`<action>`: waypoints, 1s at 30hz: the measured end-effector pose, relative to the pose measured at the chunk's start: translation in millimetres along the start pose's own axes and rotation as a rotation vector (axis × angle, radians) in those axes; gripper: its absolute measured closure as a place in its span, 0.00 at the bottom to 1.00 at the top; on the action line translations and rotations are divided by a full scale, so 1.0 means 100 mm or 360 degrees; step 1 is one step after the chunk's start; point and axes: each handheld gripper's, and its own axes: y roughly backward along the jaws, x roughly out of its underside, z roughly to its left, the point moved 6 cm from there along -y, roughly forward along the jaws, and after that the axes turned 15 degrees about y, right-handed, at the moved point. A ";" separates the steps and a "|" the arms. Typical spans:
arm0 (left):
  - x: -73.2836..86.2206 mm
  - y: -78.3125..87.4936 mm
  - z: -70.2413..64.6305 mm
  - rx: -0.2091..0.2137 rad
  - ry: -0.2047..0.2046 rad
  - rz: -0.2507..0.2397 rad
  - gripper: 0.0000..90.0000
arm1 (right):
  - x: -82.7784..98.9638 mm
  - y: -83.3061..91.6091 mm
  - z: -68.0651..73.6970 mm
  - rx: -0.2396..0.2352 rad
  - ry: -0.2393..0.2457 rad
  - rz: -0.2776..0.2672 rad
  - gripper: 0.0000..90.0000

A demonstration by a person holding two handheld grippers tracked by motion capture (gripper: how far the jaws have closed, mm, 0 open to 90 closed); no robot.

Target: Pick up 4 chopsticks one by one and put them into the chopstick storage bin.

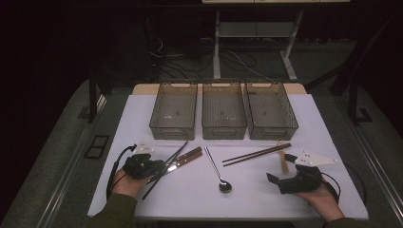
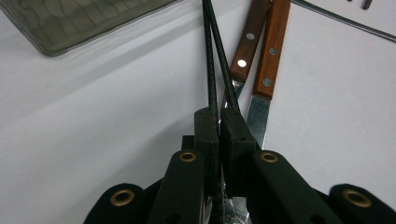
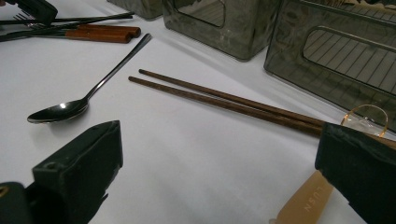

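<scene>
A pair of black chopsticks point(image 1: 177, 153) lies slanted across a wooden-handled knife and fork point(image 1: 186, 157) at the front left of the white table point(image 1: 142, 109). My left gripper point(image 1: 158, 167) is shut on the black chopsticks point(image 2: 211, 70); in the left gripper view its jaws point(image 2: 219, 119) pinch both sticks just above the knife blade point(image 2: 256, 119). My right gripper point(image 1: 278, 182) rests open at the front right. Its jaws point(image 3: 219, 172) stand wide apart with nothing between them, facing the brown chopsticks point(image 3: 224, 100).
Three empty dark mesh bins point(image 1: 173, 130) point(image 1: 224, 132) point(image 1: 273, 133) stand in a row at the back. A metal spoon point(image 1: 219, 175) lies mid-table, brown chopsticks point(image 1: 256, 154) to its right, and a pale wooden utensil point(image 1: 283, 161) by the right gripper.
</scene>
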 end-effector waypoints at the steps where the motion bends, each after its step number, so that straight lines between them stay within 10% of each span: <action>1: 0.00 0.00 0.01 -0.0005 0.0007 -0.0006 0.95 | 0.00 0.00 0.00 0.0000 0.0000 0.0000 0.01; 30: -0.13 0.12 -0.09 0.0056 0.0029 -0.0059 0.95 | 0.00 0.00 0.00 0.0000 0.0000 0.0001 0.01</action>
